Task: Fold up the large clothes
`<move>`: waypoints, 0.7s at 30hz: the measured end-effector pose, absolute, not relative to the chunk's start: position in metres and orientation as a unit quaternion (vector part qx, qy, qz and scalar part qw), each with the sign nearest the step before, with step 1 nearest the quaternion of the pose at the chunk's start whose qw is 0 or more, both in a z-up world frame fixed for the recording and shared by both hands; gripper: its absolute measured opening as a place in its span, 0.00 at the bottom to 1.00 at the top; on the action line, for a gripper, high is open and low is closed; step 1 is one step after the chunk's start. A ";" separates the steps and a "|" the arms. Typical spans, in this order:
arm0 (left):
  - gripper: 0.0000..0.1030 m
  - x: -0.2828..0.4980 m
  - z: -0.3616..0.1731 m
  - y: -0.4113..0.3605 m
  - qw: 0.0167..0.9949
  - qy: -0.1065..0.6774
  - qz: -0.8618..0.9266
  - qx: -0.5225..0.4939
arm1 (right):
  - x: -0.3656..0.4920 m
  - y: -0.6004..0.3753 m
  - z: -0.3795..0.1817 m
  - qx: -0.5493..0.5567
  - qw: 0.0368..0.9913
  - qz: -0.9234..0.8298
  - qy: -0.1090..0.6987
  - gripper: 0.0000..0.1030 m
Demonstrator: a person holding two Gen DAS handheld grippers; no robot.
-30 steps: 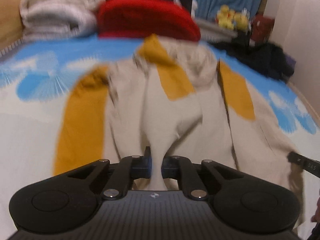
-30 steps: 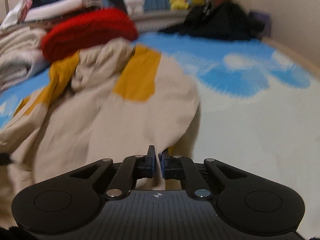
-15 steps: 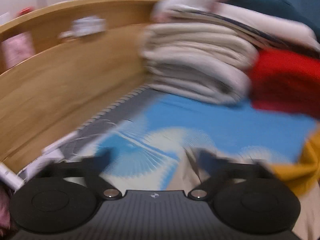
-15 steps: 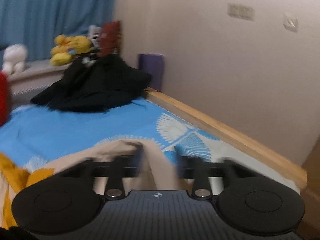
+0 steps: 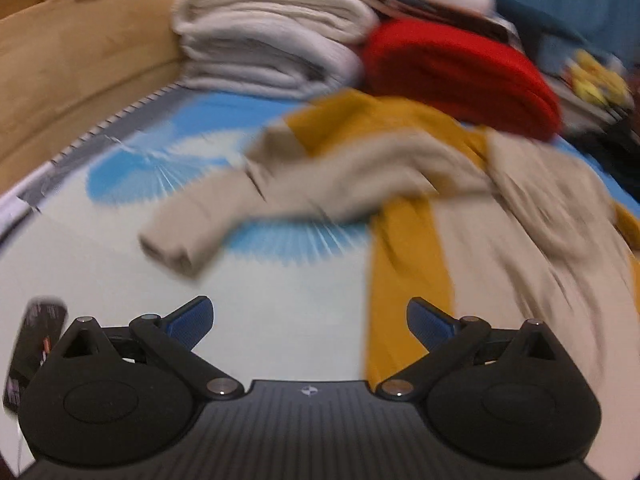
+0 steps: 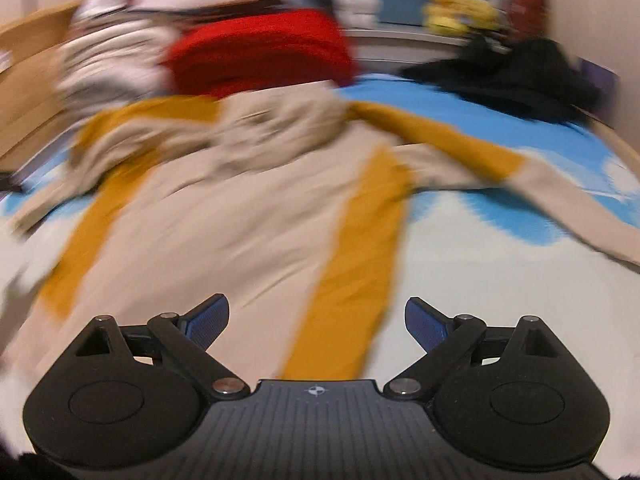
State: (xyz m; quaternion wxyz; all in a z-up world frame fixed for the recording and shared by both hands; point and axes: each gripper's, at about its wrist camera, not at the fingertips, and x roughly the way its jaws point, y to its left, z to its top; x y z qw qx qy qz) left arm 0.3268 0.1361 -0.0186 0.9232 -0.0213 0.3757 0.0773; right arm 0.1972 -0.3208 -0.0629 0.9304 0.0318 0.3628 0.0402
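A beige hoodie with mustard-yellow panels (image 6: 256, 216) lies spread on the bed, hem toward me, hood bunched at the far end. In the left wrist view the hoodie (image 5: 500, 240) fills the right side and its left sleeve (image 5: 192, 228) stretches out to the left. Its right sleeve (image 6: 560, 192) stretches out to the right. My left gripper (image 5: 310, 320) is open and empty above the sheet, left of the hem. My right gripper (image 6: 316, 320) is open and empty above the hoodie's lower edge.
The blue and white patterned sheet (image 5: 120, 168) covers the bed. A stack of folded pale blankets (image 5: 272, 40) and a red knit (image 5: 460, 68) sit at the far end. A wooden bed frame (image 5: 60, 60) runs along the left. Black clothes (image 6: 520, 76) lie far right.
Both grippers held the hoodie's fabric a second ago and have since let go and opened. Both swung outward, then back toward the hoodie. The sleeves now lie spread to each side.
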 end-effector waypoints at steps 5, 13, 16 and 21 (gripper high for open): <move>1.00 0.239 -0.041 0.104 0.922 0.385 0.042 -0.023 | 0.159 -0.288 -0.094 -0.043 0.906 0.097 0.411 0.95; 1.00 0.200 -0.078 0.094 0.910 0.409 0.032 0.061 | 0.133 -0.273 -0.156 -0.063 0.887 0.030 0.456 0.97; 1.00 0.197 -0.088 0.099 0.901 0.424 0.043 0.080 | 0.133 -0.287 -0.153 -0.040 0.912 -0.039 0.407 0.92; 1.00 0.197 -0.091 0.100 0.898 0.430 0.011 0.093 | 0.129 -0.320 -0.130 0.071 0.941 -0.065 0.323 0.92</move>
